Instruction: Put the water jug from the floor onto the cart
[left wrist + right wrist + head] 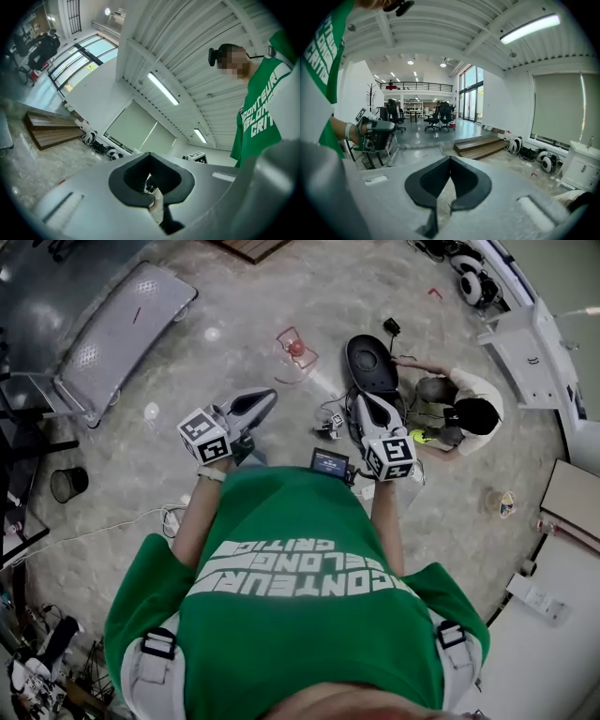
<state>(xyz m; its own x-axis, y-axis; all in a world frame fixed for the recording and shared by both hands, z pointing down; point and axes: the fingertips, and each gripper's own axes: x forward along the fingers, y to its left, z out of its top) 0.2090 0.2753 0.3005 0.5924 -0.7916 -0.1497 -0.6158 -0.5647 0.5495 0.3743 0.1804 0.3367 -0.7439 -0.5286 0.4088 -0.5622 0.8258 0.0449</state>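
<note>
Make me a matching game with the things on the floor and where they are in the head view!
Things:
1. grey flat metal cart
2. small black round bin
3. clear water jug with red cap

Places:
A. top middle
B. top left corner
C. left edge, halfway down

Pairs: 1-B, 2-C, 3-A

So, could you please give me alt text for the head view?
Seen from above, a person in a green T-shirt holds the shut grey left gripper and right gripper over a pale marbled floor; a grey flatbed cart stands upper left.
</note>
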